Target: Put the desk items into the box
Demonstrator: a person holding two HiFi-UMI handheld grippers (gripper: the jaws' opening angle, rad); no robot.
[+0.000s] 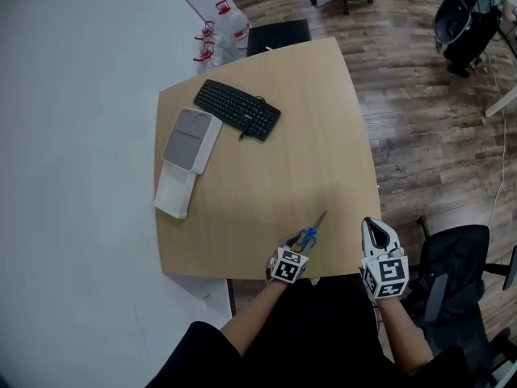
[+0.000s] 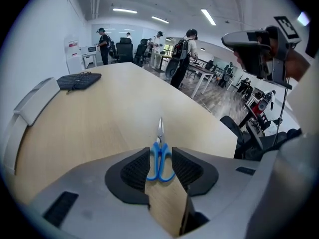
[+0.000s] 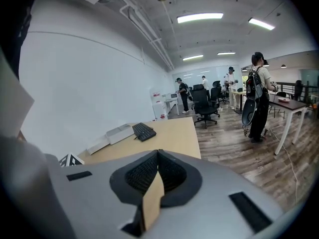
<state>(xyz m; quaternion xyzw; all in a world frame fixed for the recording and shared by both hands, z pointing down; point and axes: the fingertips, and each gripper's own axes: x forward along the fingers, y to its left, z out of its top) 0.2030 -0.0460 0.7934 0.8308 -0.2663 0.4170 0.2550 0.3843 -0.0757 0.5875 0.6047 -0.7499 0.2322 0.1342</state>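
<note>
Blue-handled scissors [image 1: 311,233] lie on the wooden table [image 1: 266,176] near its front edge, blades pointing away from me. My left gripper [image 1: 300,242] sits low over the table, and its two pads press on either side of the blue handle loops [image 2: 160,164]. The blades [image 2: 160,129] stick out ahead. My right gripper [image 1: 370,223] hovers at the table's front right corner, shut with nothing in it [image 3: 158,154]. The white box [image 1: 176,191] with a grey inner tray [image 1: 191,136] lies at the far left edge.
A black keyboard [image 1: 237,109] lies at the back of the table beside the box. A black office chair [image 1: 454,273] stands close on my right, another [image 1: 279,35] behind the table. White bags [image 1: 214,10] lean by the wall. People [image 2: 185,49] stand far off.
</note>
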